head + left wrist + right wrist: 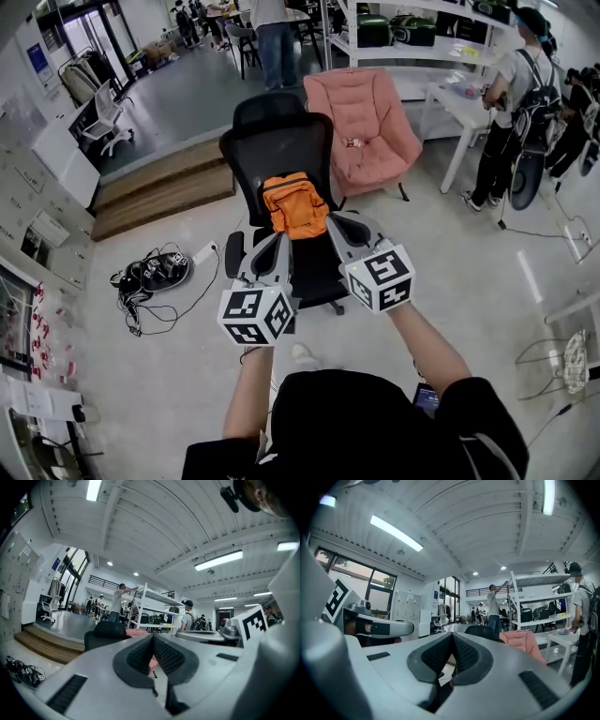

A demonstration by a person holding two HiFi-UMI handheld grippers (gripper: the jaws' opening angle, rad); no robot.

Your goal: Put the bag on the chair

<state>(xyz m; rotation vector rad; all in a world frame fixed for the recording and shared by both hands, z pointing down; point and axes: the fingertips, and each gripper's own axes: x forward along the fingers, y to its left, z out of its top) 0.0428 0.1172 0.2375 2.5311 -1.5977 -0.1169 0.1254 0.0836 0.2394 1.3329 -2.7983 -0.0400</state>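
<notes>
An orange bag sits on the seat of a black office chair, leaning against its mesh backrest. Both grippers hover just in front of the seat, pointing at the chair. My left gripper is to the bag's lower left, and my right gripper is at its lower right; neither touches the bag. In the left gripper view the left gripper has its pads together with nothing between them. The right gripper is likewise shut and empty. Both gripper views look over the chair top, and the bag is hidden from them.
A pink armchair stands right behind the office chair. Tangled cables lie on the floor at the left, near a wooden step. A white table and a standing person are at the right.
</notes>
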